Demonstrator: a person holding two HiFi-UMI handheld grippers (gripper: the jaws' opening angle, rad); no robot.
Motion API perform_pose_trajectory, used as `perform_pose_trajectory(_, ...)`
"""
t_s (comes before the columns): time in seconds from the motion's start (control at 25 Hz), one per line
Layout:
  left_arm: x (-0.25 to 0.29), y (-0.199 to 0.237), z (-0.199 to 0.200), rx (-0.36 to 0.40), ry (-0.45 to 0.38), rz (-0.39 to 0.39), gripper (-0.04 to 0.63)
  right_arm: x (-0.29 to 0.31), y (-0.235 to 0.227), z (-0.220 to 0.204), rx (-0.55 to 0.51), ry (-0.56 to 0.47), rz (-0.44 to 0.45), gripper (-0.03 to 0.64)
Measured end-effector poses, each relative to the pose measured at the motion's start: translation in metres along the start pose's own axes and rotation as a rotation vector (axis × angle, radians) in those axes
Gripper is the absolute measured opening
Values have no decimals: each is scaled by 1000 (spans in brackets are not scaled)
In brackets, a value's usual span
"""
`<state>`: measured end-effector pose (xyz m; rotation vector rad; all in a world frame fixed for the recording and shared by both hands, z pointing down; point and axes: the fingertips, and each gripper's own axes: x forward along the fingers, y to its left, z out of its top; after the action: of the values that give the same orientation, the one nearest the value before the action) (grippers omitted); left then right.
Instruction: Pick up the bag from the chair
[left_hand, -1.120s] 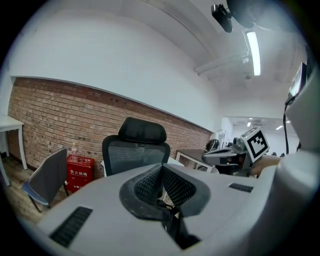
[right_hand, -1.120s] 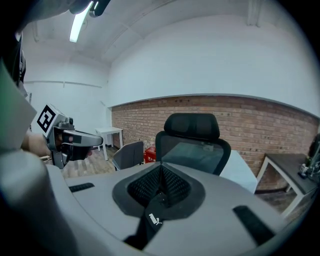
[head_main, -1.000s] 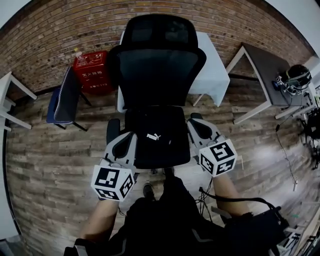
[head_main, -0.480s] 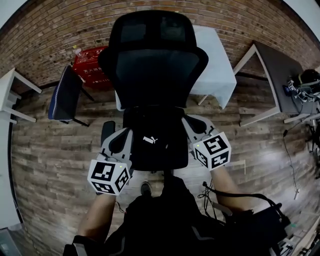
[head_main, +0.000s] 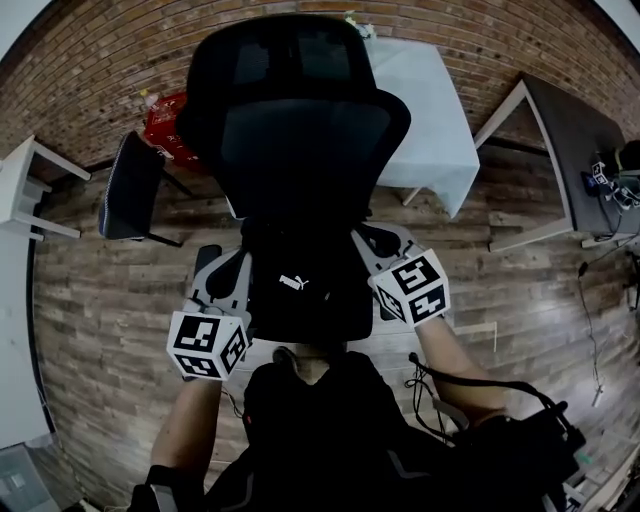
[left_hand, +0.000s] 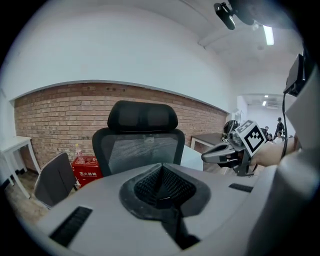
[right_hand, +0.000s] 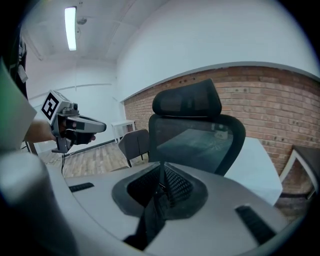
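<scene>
A black bag (head_main: 300, 292) with a small white logo lies on the seat of the black mesh office chair (head_main: 300, 130). My left gripper (head_main: 230, 270) is at the bag's left side and my right gripper (head_main: 378, 243) at its right side, both beside it at armrest level. Whether either touches the bag is unclear. In the left gripper view the left gripper (left_hand: 161, 171) is shut with nothing between its pads, facing the chair (left_hand: 142, 145). The right gripper (right_hand: 162, 174) is shut too, with the chair's back (right_hand: 197, 132) ahead. Neither gripper view shows the bag.
A white table (head_main: 425, 110) stands behind the chair. A red crate (head_main: 160, 118) and a dark side chair (head_main: 125, 190) are at the back left. A dark desk (head_main: 565, 140) is on the right, a white table (head_main: 20, 185) at far left. Cables (head_main: 590, 330) lie on the wood floor.
The chair and bag have come closer under the head camera. Both grippers have moved forward along the bag's sides and stay shut.
</scene>
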<state>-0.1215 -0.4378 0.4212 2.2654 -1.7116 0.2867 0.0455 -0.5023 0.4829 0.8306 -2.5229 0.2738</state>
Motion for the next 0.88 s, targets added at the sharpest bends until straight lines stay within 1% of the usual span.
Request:
perform_pose_trajectory(0.16,15,18,-8,-24,17,41,12,17,-6,-7,19,15,13,19)
perform_pose_trajectory(0.36,41,35,-30,-63,64,33,12,44,-18,-24,26,73,-7,20)
perform_pose_trajectory(0.48,57,50,-48,-104,101,24,14,60,-24,-39,35,120,-35,20)
perform_pose_trajectory(0.64,79,73,-77,-135,158,34,14,77,-25,-65,89,167,-87,25)
perform_pose_trajectory(0.72,90,84,-92,-158,184,40,14,85,-23,-79,121,194,-107,56)
perform_pose_trajectory(0.76,95,88,-100,-170,197,42,14,88,-23,-87,138,207,-120,103)
perform_pose_trajectory(0.8,100,92,-107,-181,210,43,14,91,-22,-94,156,218,-134,126)
perform_pose_trajectory(0.88,110,98,-124,-196,239,40,14,96,-21,-108,194,234,-171,129)
